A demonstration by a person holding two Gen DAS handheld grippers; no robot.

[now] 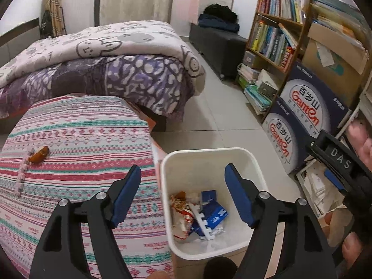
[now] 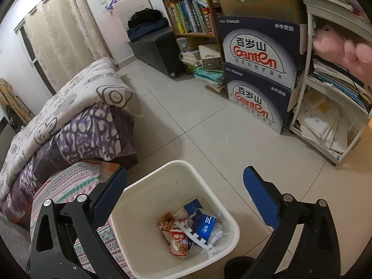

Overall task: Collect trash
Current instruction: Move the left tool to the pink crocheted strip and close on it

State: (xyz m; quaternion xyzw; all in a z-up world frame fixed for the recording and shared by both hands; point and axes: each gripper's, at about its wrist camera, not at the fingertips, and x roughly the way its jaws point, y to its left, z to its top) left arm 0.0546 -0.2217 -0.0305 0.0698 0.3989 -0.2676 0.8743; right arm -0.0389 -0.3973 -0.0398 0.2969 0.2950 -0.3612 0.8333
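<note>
A white trash bin stands on the tiled floor beside a striped cushion. Inside lie snack wrappers, blue packets and a white foam strip. My left gripper is open above the bin's left rim with nothing between its fingers. My right gripper is open wide over the bin, also holding nothing; it shows at the right edge of the left wrist view. An orange-brown scrap and a pink strip lie on the cushion.
The striped cushion sits left of the bin, with a bed under folded quilts behind. Stacked water cartons, bookshelves and a white rack of papers line the right. Tiled floor lies between.
</note>
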